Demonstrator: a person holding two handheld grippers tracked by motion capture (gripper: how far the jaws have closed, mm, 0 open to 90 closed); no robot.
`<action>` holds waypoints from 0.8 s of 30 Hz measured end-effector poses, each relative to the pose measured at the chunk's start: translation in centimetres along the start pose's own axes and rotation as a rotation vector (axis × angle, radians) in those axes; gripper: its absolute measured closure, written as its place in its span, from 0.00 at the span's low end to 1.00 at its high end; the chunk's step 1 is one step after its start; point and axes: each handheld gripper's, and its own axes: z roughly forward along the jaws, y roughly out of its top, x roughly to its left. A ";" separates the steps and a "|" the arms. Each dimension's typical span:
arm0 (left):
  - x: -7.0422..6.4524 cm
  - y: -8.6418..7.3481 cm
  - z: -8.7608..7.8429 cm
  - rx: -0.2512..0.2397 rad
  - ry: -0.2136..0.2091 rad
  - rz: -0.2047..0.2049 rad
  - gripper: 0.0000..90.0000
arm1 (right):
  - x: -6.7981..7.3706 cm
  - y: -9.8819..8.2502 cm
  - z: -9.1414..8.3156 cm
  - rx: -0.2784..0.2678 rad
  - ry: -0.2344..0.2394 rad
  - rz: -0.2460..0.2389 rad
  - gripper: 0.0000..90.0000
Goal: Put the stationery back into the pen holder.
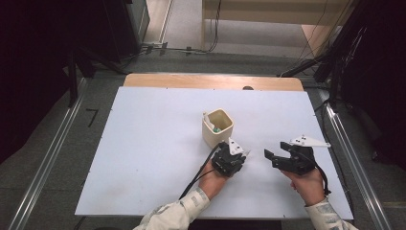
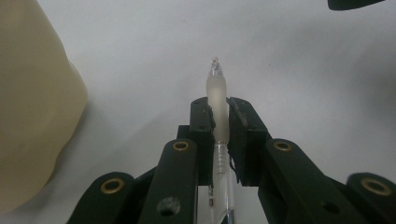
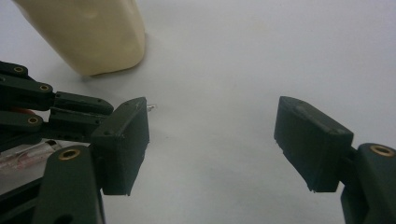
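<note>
A clear pen (image 2: pixel 218 116) with a frosted grip is clamped between the jaws of the left gripper (image 2: pixel 218 112), its tip projecting past the pads above the white table (image 1: pixel 143 158). The jaws of the right gripper (image 3: pixel 212 140) are spread wide, with nothing between them and nothing touched. In the high view the left gripper (image 1: pixel 238 154) is seen just near of a cream square cup (image 1: pixel 218 127) standing close to the table's middle, and the right gripper (image 1: pixel 274 158) is seen beside it to the right, apart from it. The table is ringed by grey floor, with dark equipment at both sides and a pale wooden bench at the far end. Small items inside the cup are shown from above; the pen's frosted grip and tip are made plain in the left gripper view.
</note>
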 end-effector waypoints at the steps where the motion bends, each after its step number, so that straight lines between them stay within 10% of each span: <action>1: 0.0 0.0 0.0 0.003 -0.004 -0.003 0.91 | 0.0 0.0 0.0 0.000 0.000 -0.001 0.28; 24: 1.5 2.3 -2.9 -0.074 -0.007 -0.043 0.91 | 0.0 0.0 0.0 0.000 -0.001 0.001 0.28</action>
